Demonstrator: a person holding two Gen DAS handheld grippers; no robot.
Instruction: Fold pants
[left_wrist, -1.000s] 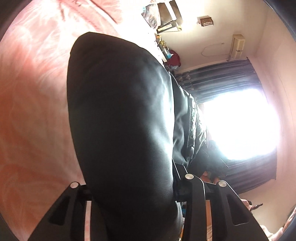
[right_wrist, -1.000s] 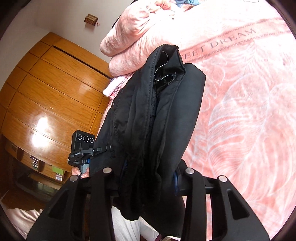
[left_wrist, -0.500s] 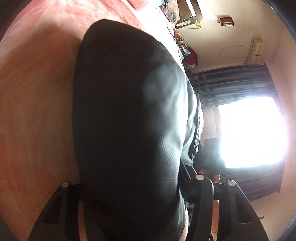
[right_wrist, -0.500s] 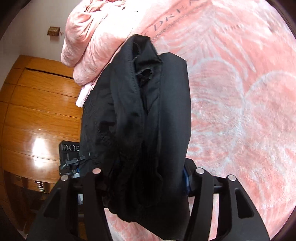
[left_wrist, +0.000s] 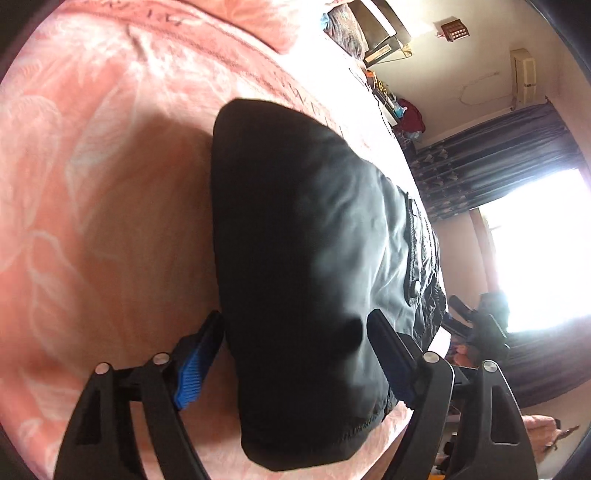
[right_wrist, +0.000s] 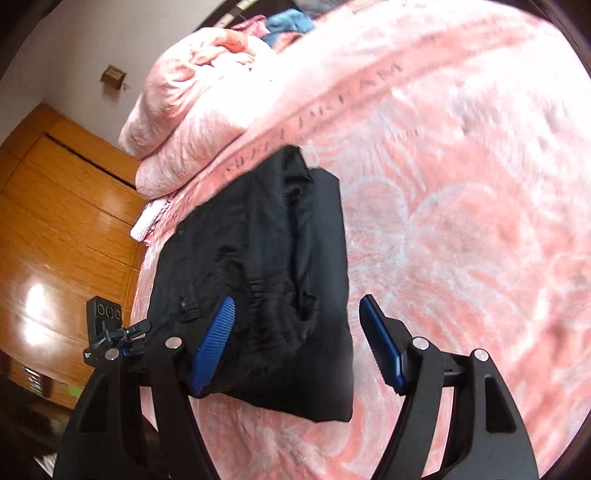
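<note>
1. The black pants (right_wrist: 266, 280) lie folded in a thick bundle on the pink blanket (right_wrist: 461, 221), near the bed's edge.
2. Our left gripper (left_wrist: 295, 354) is opening; the bundle is between its jaws, and we see the pads no longer pressing.
3. Our right gripper (right_wrist: 295, 339) is opening too, so the fold can rest by its own weight.

The folded pants (right_wrist: 266, 280) lie on the blanket (right_wrist: 461, 221), a bundled quilt (right_wrist: 192, 110) seemingly behind them.
</note>
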